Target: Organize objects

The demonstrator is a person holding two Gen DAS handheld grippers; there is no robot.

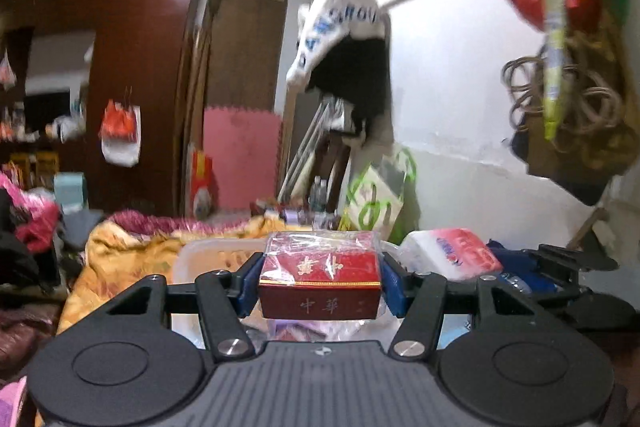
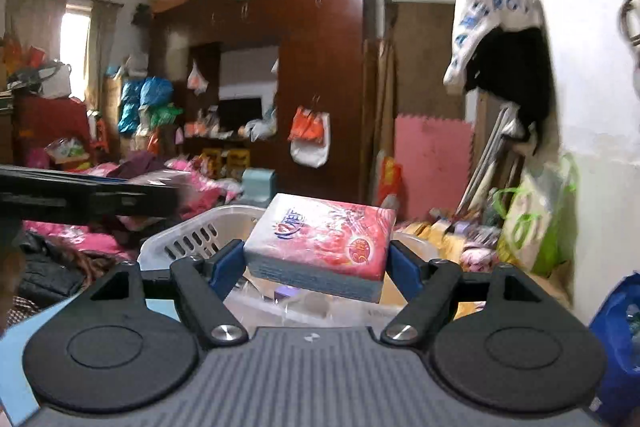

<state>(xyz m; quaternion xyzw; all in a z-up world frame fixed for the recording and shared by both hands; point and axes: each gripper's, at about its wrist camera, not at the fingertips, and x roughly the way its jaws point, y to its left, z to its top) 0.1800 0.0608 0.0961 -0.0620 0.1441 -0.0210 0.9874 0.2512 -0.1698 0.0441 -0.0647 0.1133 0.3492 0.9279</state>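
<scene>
Red box [image 1: 319, 277] hiding left claw [image 1: 319, 281] pads, blurred room

A dark wooden wardrobe [image 2: 320, 39] is stood against white walls [image 1: 460, 75]; a curtained window [image 2: 74, 39] is lit at left, and a pink foam mat [image 2: 432, 163] is leant upright.

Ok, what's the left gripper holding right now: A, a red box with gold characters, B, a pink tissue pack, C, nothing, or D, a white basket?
A: the left gripper is clamped on the red box, its blue pads pressing both ends.
</scene>
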